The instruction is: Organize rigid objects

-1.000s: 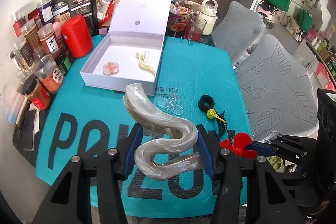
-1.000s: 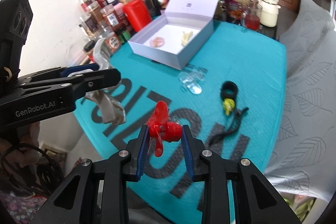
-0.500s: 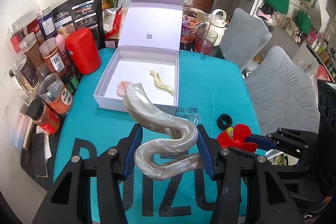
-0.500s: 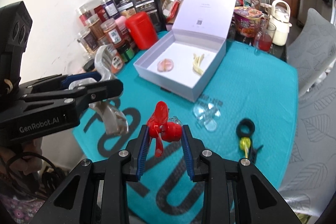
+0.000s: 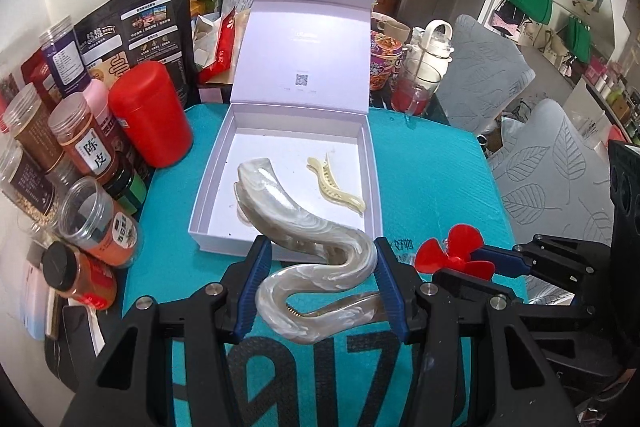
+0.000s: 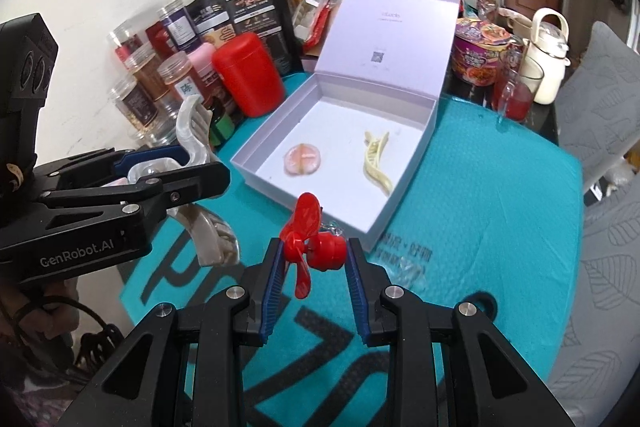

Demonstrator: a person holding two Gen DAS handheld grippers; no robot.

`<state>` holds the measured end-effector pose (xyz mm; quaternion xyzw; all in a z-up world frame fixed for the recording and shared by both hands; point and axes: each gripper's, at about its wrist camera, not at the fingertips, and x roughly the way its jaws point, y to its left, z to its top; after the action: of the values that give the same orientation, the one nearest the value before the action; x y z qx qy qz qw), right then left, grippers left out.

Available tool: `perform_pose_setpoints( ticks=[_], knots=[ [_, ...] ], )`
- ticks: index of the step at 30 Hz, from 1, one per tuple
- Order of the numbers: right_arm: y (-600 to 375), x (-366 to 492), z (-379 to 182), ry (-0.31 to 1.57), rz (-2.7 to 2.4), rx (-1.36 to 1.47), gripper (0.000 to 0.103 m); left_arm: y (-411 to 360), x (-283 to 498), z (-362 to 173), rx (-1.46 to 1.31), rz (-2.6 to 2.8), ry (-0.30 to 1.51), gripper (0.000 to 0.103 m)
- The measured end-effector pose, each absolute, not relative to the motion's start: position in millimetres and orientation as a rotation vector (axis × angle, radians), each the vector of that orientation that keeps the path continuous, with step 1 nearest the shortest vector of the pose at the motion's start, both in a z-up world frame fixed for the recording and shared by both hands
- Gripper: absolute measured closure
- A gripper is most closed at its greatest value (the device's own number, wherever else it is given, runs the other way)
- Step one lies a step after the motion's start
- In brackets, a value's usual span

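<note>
To the left, we see the left gripper (image 5: 320,283) clamped on a pearl S-shaped hair claw (image 5: 316,259), its tip reaching over the near wall of the open lavender box (image 5: 372,163) ahead. To the right, the right gripper (image 6: 316,259) is closed on a red fan-shaped clip (image 6: 310,243), just short of that box on the counter (image 6: 500,195).

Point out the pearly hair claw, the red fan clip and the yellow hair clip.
pearly hair claw (image 5: 320,267): left wrist view, middle of its S-curve.
red fan clip (image 6: 326,251): right wrist view, round red hub.
yellow hair clip (image 6: 376,167): right wrist view, mid-length, inside the box.
</note>
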<state>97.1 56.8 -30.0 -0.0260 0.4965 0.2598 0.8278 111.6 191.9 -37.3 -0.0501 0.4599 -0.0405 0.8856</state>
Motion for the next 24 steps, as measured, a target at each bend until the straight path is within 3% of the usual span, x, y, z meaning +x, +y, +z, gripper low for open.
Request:
perform_pose_setpoints(
  ticks=[24],
  knots=[
    [93,218,-71,1.069,0.508,-0.081,0.073,237,231,-89,-0.050,-0.085,0.997,0.052]
  ],
)
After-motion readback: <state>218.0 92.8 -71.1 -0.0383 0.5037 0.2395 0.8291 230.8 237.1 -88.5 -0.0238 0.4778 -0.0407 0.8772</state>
